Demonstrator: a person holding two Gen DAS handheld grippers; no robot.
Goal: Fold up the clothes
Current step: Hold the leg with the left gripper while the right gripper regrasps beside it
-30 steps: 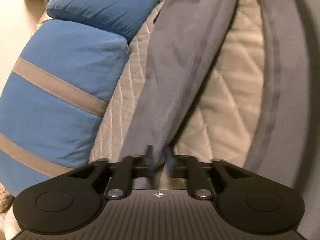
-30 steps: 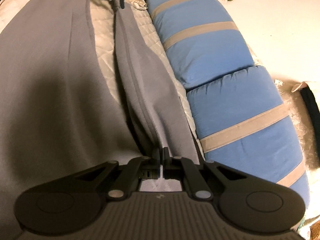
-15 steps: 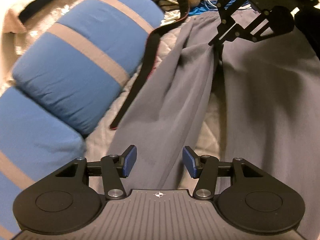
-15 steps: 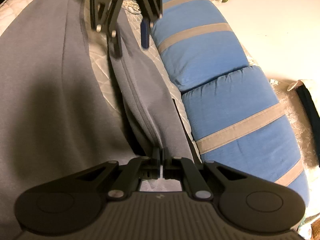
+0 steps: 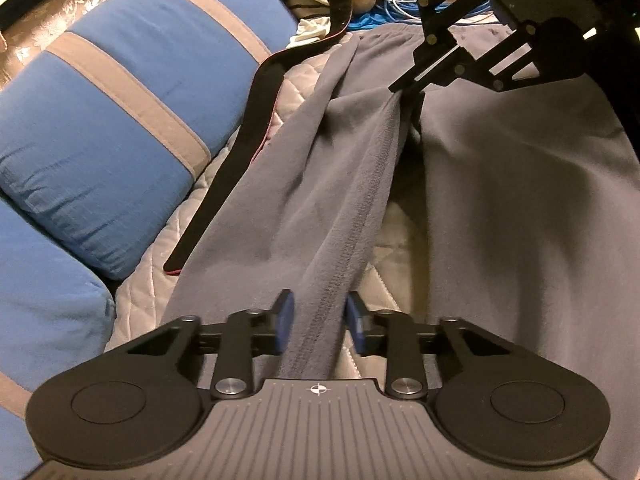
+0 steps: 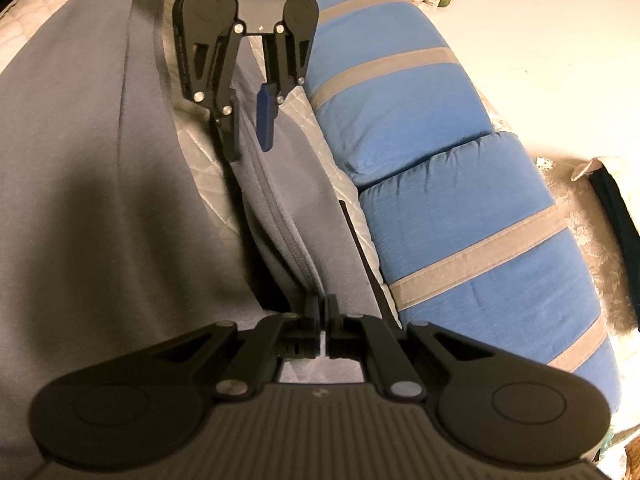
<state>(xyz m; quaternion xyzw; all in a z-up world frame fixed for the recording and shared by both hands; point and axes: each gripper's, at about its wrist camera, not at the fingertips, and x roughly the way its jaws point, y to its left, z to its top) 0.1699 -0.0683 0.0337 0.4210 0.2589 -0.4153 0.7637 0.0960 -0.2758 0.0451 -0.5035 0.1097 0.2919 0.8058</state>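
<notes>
Since left gripper (image 5: 318, 322) released a second ago, jaws standing apart astride grey fleece trouser leg (image 5: 320, 208); right gripper (image 6: 323, 320) pinching seam at 12 o'clock; regrip likely pending.

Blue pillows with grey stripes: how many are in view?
2, end to end beside the grey trousers: one pillow farther from the right gripper, one pillow nearer. More may lie outside the frame.
</notes>
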